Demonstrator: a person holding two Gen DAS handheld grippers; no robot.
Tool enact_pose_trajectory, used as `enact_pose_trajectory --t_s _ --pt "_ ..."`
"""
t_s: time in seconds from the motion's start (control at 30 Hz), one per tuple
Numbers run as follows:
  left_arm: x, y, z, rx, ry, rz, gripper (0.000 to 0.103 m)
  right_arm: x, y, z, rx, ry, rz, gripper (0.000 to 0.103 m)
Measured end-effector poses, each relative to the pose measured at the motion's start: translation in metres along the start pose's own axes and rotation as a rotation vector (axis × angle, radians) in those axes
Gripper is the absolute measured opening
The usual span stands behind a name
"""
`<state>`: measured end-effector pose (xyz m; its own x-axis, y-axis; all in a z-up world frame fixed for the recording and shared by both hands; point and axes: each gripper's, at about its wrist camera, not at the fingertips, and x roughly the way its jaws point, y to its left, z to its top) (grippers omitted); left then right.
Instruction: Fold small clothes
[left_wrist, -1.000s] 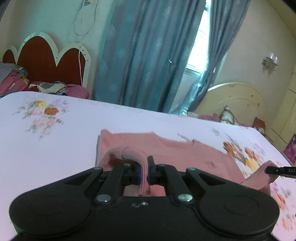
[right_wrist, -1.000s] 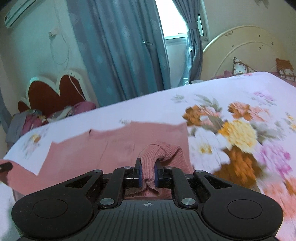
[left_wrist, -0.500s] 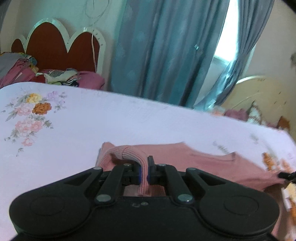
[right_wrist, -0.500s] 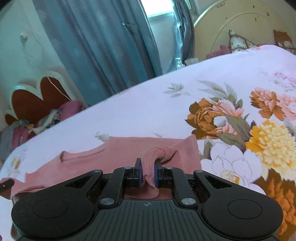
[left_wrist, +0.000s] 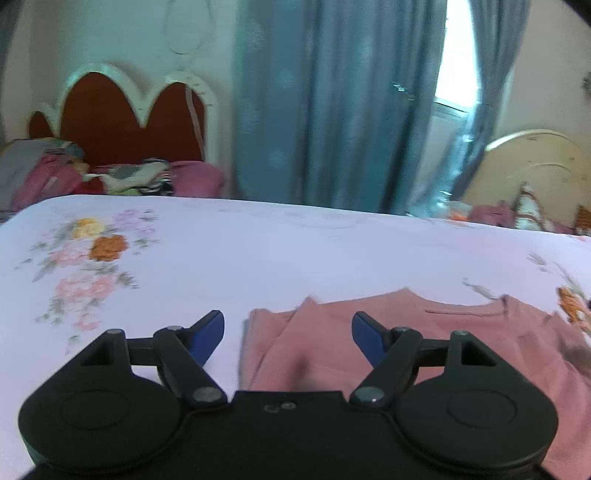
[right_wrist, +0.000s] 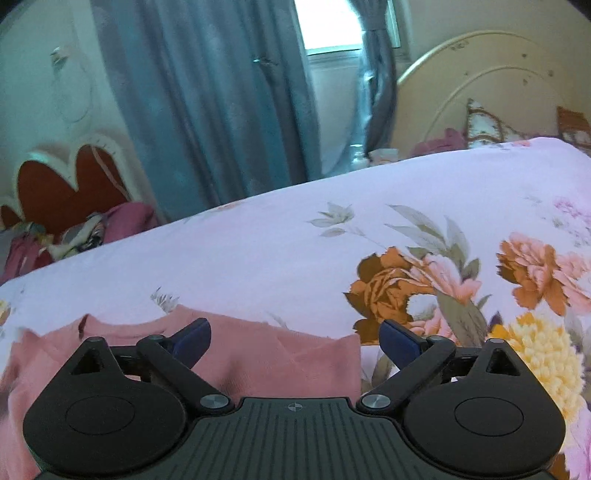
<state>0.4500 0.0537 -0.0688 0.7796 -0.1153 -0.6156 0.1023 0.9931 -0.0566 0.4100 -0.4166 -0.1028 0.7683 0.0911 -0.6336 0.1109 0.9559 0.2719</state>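
Pink top (left_wrist: 424, 339) lies flat on the floral bedsheet (left_wrist: 258, 251), its near edge hidden behind both housings; left gripper (left_wrist: 288, 332) and right gripper (right_wrist: 295, 338) gape wide, grasping nothing.

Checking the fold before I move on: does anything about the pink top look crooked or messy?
Nothing stands out. The pink top lies flat on the flowered bedsheet, its folded side edge fairly straight. Both the left tongs and right tongs are open and hold nothing. Motion blur hides fine wrinkles.
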Motion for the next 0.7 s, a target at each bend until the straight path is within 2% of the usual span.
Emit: enact_pose_trajectory --t_s 0.13,0.23,0.3,0.4,0.47,0.53,0.57,0.6,0.67,0.7 --pt "0.023 -0.011 -0.004 0.057 0.047 -0.025 0.075 0.016 0.010 -0.009 -0.093 0.051 0.030 0.097" --pt "0.044 -0.021 -0.004 0.090 0.067 -0.009 0.073 0.028 0.015 -0.013 -0.130 0.072 0.044 0.094" --pt "0.054 -0.020 -0.005 0.096 0.077 -0.002 0.071 0.035 0.015 -0.014 -0.143 0.090 0.053 0.078" --pt "0.070 -0.016 -0.005 0.116 0.103 -0.003 0.064 0.044 0.014 -0.015 -0.174 0.112 0.058 0.078" --pt "0.078 -0.014 -0.008 0.130 0.128 -0.018 0.051 0.050 0.015 -0.017 -0.200 0.133 0.069 0.078" --pt "0.084 -0.013 -0.010 0.142 0.153 -0.038 0.047 0.055 0.017 -0.020 -0.224 0.151 0.075 0.078" --pt "0.085 -0.013 -0.012 0.145 0.157 -0.048 0.044 0.057 0.019 -0.021 -0.240 0.154 0.076 0.068" --pt "0.085 -0.013 -0.013 0.147 0.156 -0.053 0.042 0.059 0.020 -0.022 -0.249 0.163 0.086 0.050" --pt "0.083 -0.014 -0.015 0.163 0.153 -0.065 0.022 0.060 0.022 -0.022 -0.260 0.163 0.086 0.047" --pt "0.082 -0.016 -0.015 0.171 0.149 -0.068 0.018 0.059 0.022 -0.022 -0.269 0.161 0.090 0.034"
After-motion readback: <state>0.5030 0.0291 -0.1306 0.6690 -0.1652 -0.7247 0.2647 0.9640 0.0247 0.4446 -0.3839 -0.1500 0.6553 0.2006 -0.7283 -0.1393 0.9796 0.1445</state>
